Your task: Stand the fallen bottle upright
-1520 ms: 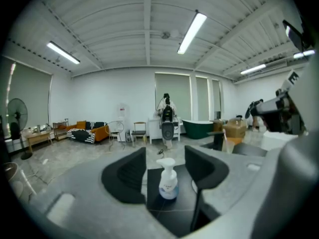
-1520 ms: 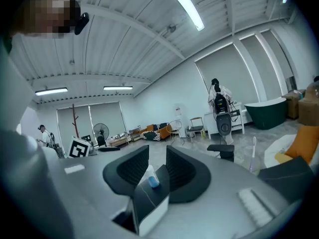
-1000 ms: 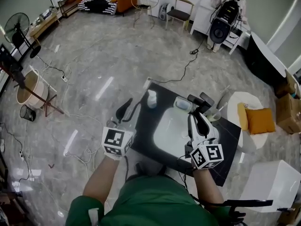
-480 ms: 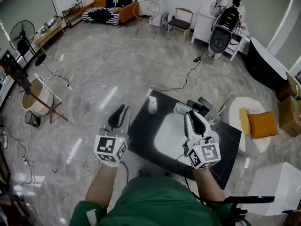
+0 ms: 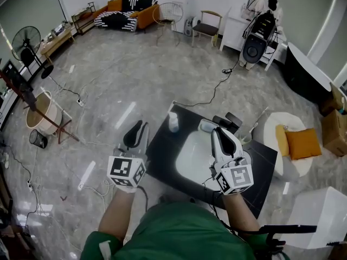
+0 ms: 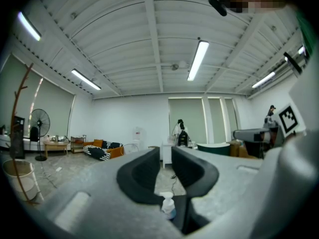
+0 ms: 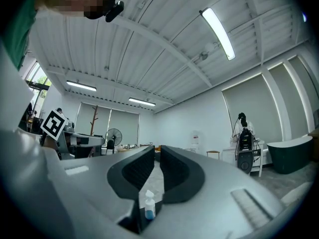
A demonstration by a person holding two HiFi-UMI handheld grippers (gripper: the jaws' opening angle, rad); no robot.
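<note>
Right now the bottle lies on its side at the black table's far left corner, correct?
Not quite: the bottle stands upright, cap up, at the black table's far left corner. The head view shows it, and both gripper views agree.

Black table (image 5: 162,153), white basin (image 5: 192,158), upright bottle (image 5: 173,122) near corner

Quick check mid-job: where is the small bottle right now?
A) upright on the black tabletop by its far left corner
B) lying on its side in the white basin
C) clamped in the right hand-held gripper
A: the bottle stands cap up on the black tabletop, near the far left corner, outside the white basin.
</note>
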